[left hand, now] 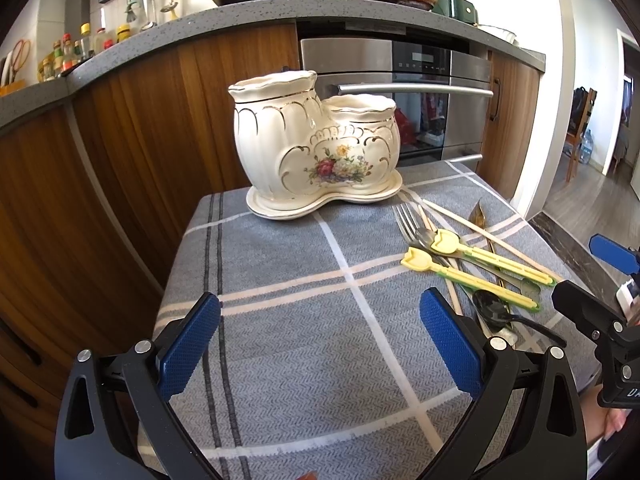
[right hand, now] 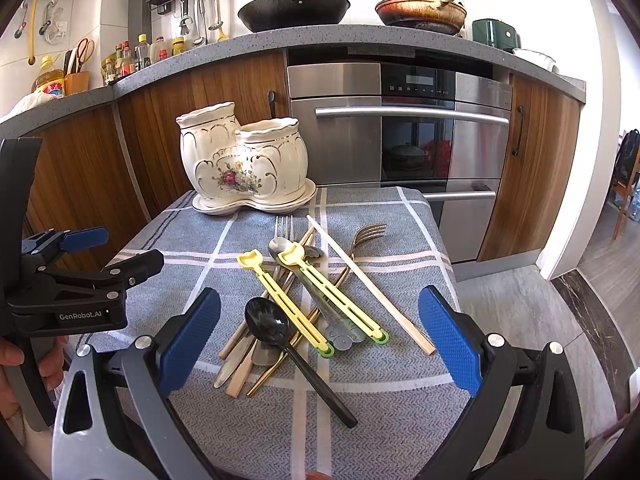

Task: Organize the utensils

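Tablecloth [right hand: 248,420]: two yellow tongs [right hand: 286,300], one black spoon [right hand: 268,326].

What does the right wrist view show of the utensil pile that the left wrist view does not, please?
Only the right wrist view shows the whole pile: the black spoon's full handle, the gold fork and the near ends of the wooden chopsticks. Only the left wrist view shows the bare cloth in front of the open left gripper. Both show the ceramic holder, the two yellow utensils, the silver fork, and the right gripper open.
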